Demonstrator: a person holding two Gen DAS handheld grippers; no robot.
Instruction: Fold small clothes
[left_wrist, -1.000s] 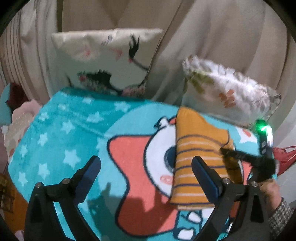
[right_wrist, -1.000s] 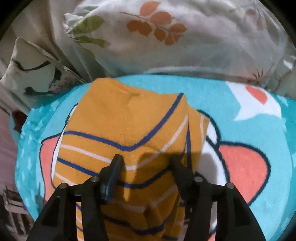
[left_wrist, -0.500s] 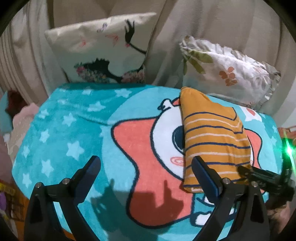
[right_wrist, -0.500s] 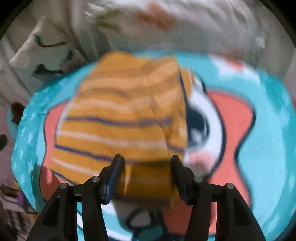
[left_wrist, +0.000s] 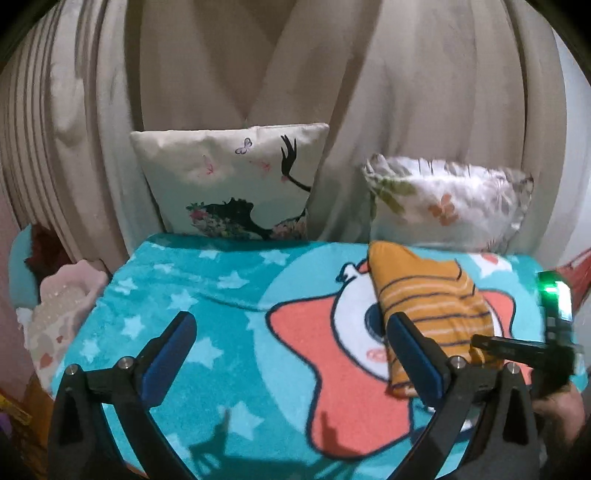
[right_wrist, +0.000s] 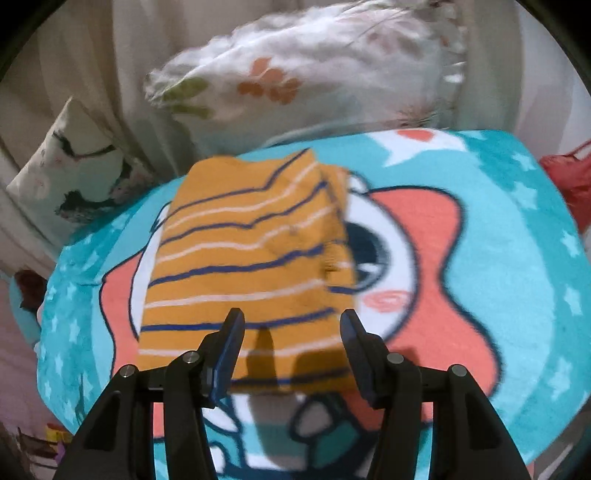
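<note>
A folded orange garment (right_wrist: 251, 258) with blue and white stripes lies flat on the turquoise cartoon blanket (right_wrist: 498, 258). My right gripper (right_wrist: 291, 328) hovers over the garment's near edge, jaws apart, with nothing pinched between them. In the left wrist view the same garment (left_wrist: 424, 306) sits at the right of the blanket (left_wrist: 221, 332), under the floral pillow. My left gripper (left_wrist: 291, 332) stands wide open and empty over the blanket's star print, to the left of the garment. The right gripper (left_wrist: 484, 341), with its green light, shows at the garment's near right corner, a hand below it.
A white pillow with a black figure (left_wrist: 232, 181) and a floral pillow (left_wrist: 447, 199) lean against beige curtains (left_wrist: 258, 66) at the back. A pink bundle (left_wrist: 55, 314) lies off the left edge. Something red (right_wrist: 569, 184) lies off the right edge.
Both grippers have drawn back from the garment. The right one slid from its middle to its near edge, and the garment now lies flat. The left view shows more curtain.
</note>
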